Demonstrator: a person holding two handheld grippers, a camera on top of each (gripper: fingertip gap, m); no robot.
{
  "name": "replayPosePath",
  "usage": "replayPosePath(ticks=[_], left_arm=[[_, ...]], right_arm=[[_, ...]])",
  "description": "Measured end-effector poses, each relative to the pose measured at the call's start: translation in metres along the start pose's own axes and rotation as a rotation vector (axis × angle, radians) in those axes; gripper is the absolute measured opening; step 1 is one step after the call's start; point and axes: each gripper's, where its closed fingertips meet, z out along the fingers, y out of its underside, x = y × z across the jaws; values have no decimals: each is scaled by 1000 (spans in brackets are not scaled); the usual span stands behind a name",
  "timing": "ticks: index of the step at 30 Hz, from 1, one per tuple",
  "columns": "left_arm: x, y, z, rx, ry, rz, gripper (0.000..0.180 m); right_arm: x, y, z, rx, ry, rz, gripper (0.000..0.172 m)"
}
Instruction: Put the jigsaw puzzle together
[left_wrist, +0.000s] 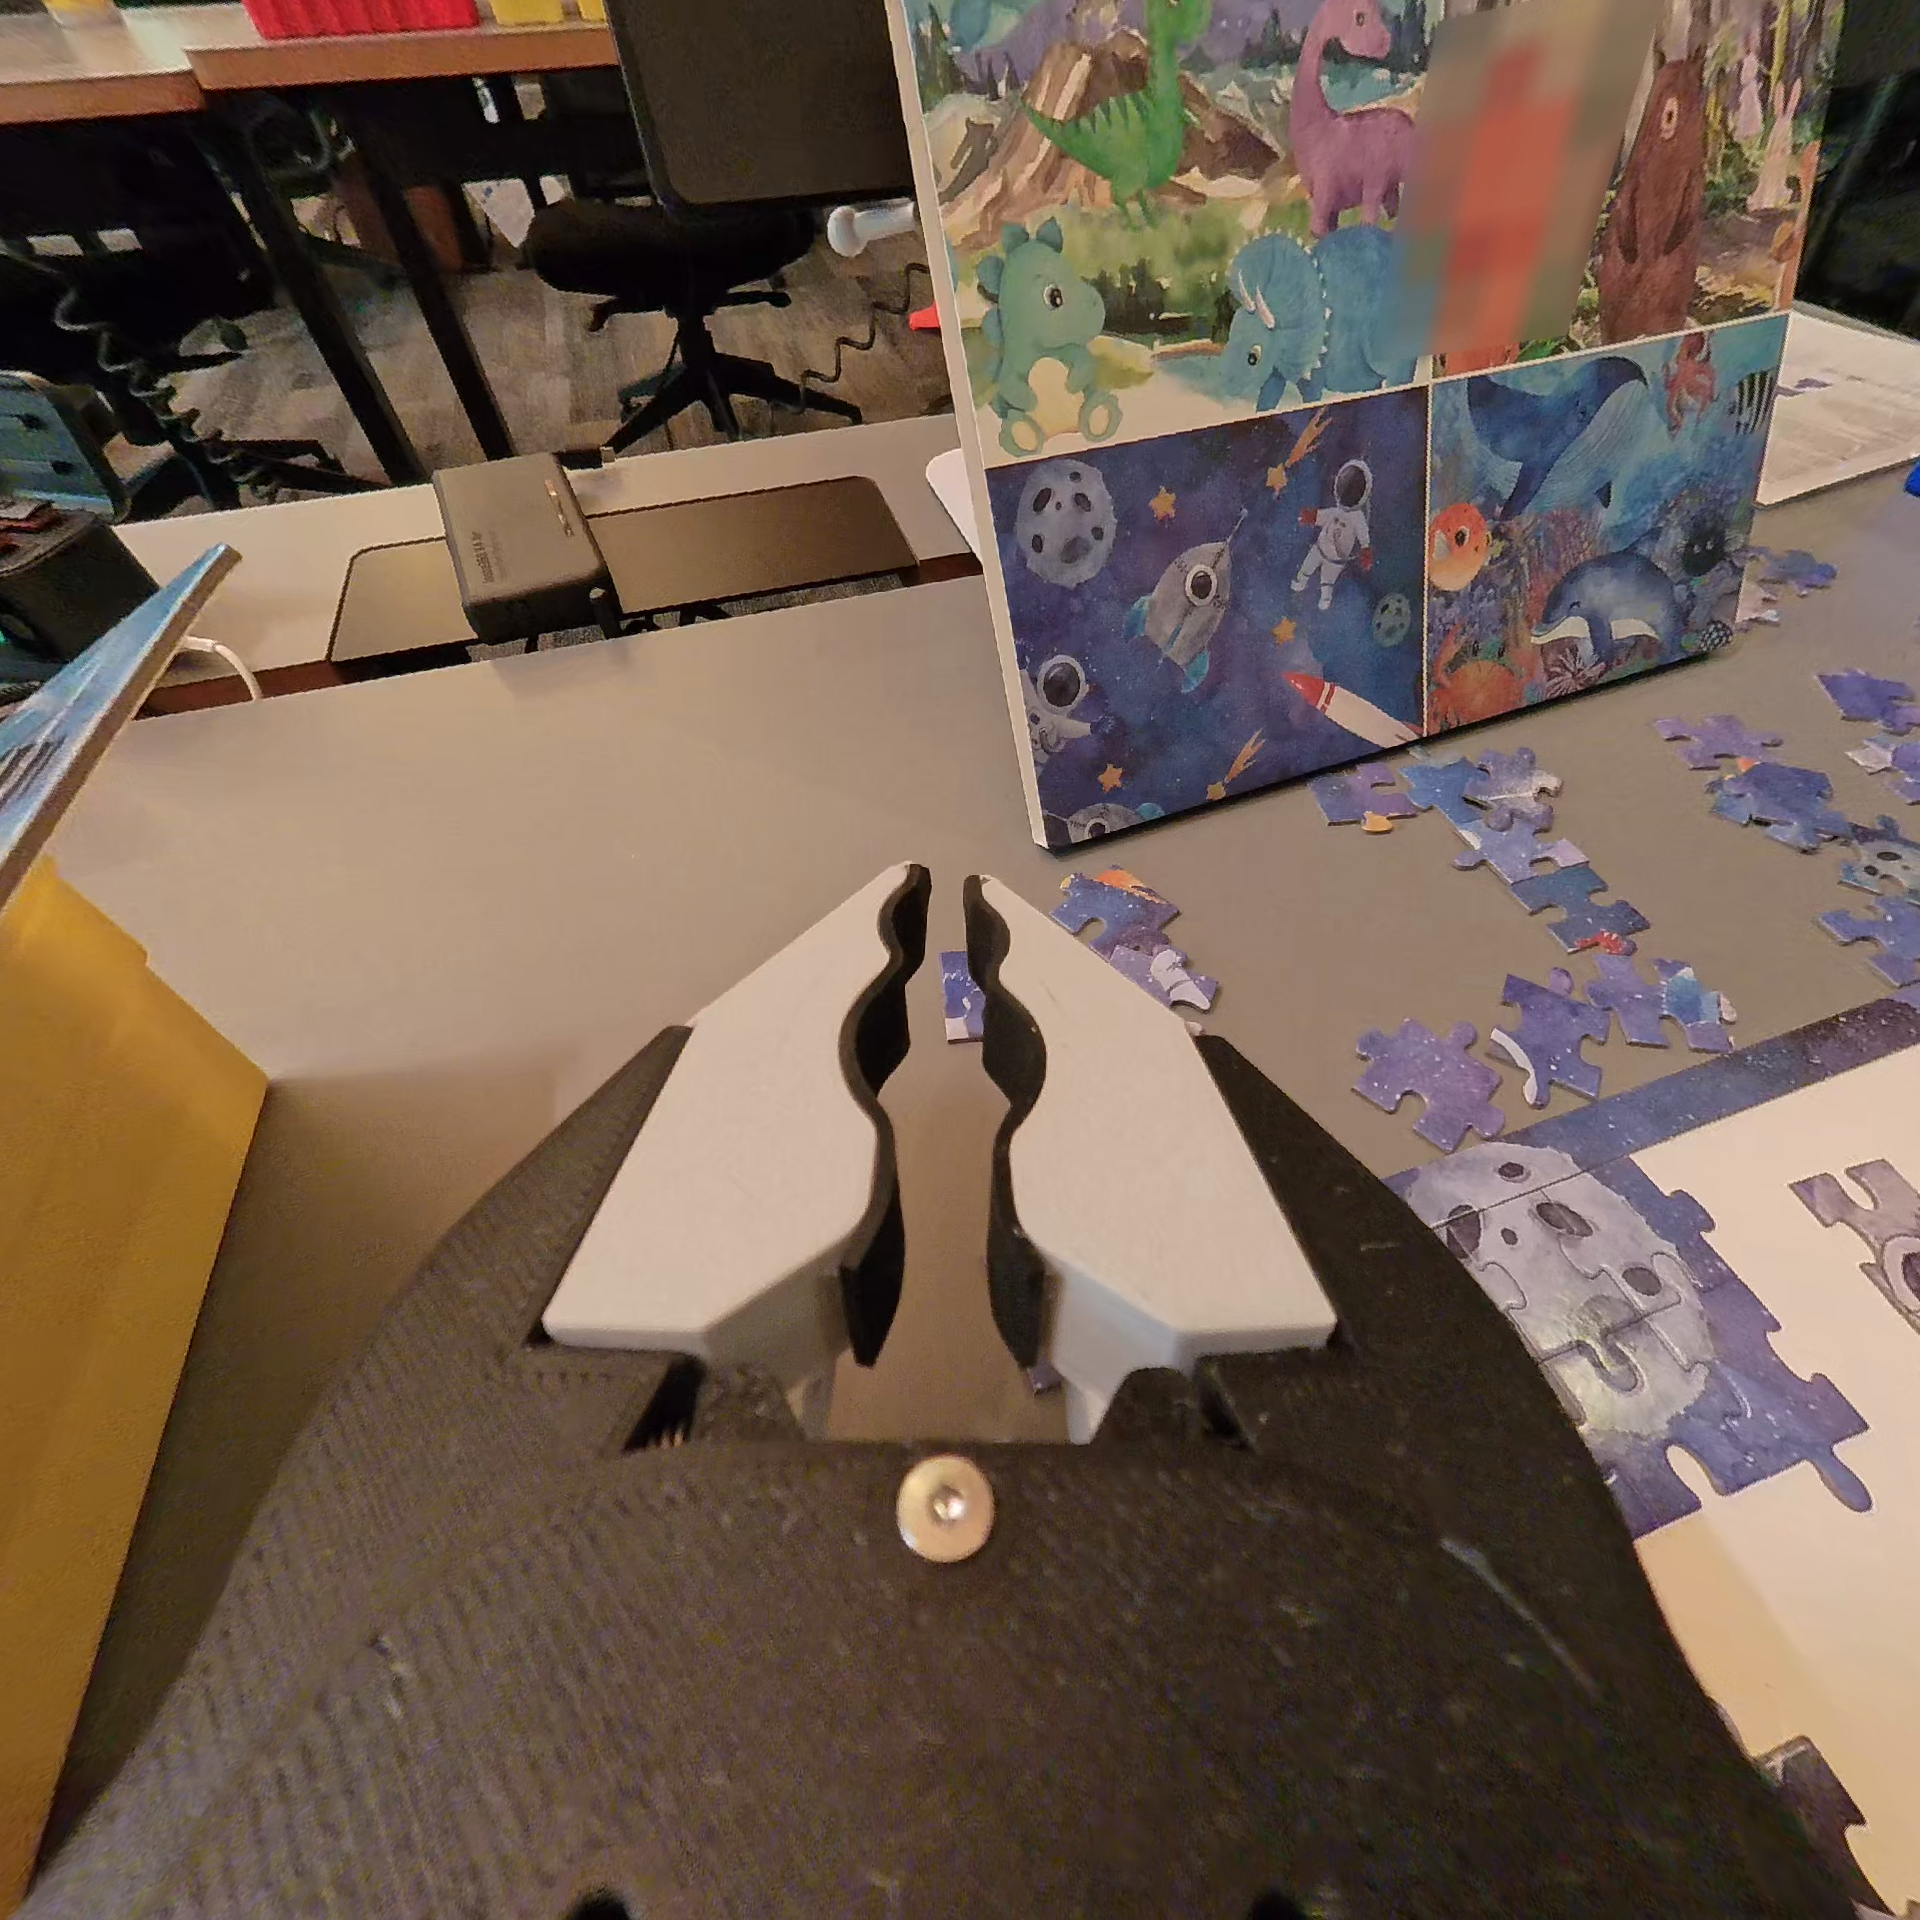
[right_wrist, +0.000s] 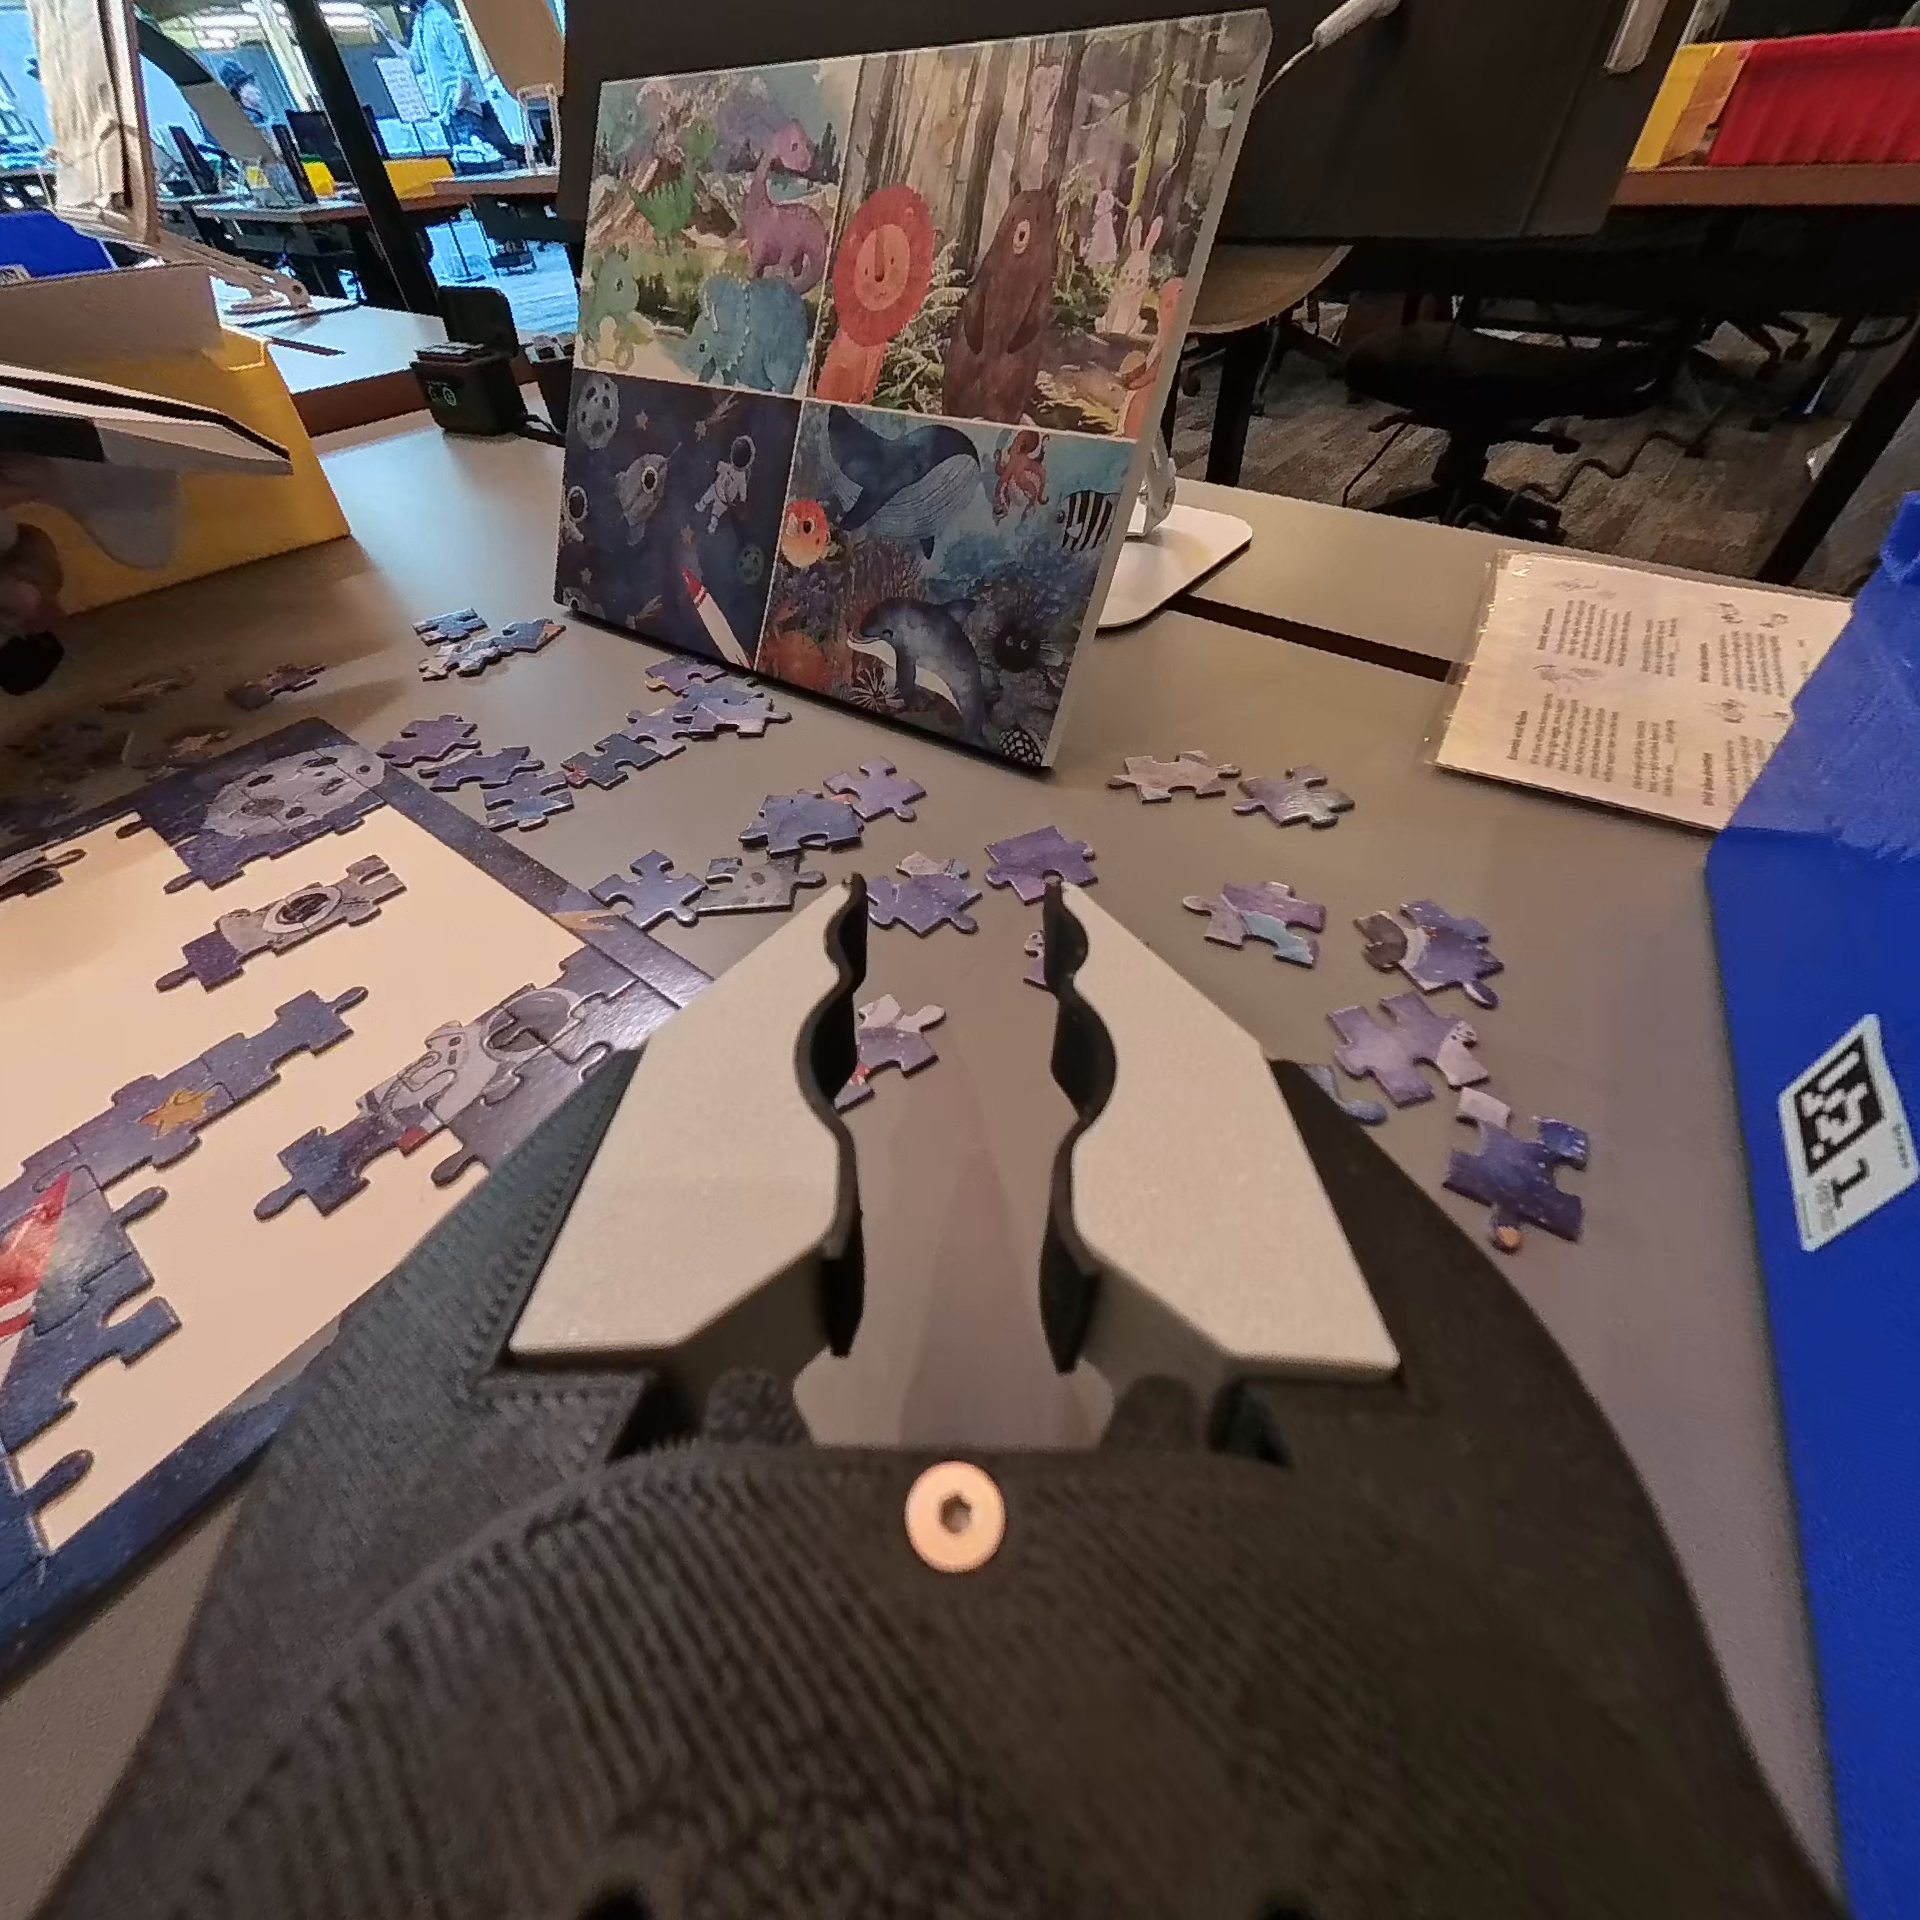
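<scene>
Blue box (right_wrist: 1829, 1039) – square-code sticker (right_wrist: 1844, 1127) – beside right gripper (right_wrist: 954, 902)

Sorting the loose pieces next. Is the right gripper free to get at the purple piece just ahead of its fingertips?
Probably yes: the right gripper is open, holds nothing, and the purple piece lies flat on the bare table.

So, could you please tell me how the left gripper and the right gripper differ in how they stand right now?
The left gripper has its fingers nearly together, a narrow slit between them; the right gripper stands clearly wider. The left gripper hangs near few loose puzzle pieces, mostly bare grey table ahead; the right gripper hangs over many scattered pieces. Both are grey-fingered with black pads, and neither grips anything.
</scene>
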Motion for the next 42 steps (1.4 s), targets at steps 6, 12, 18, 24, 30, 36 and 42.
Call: replayPosePath(ticks=[6,12,18,24,30,36,42], left_arm=[[0,0,0,-1,0,1,5],[1,1,1,-3,3,4,5],[2,1,1,-8,1,11,6],[2,2,2,-9,2,14,6],[3,-5,-2,30,2,23,5],[7,-3,0,17,10,35,5],[7,-3,1,16,10,36,5]], right_arm=[[2,-3,-3,26,9,10,31],[8,-21,-20,166,-22,101,29],[14,-35,-33,228,82,-10,20],[32,-51,-58,330,217,-37,17],[67,-64,-113,439,484,-67,12],[70,-63,-116,475,445,1,17],[68,-55,-100,392,431,-23,19]])
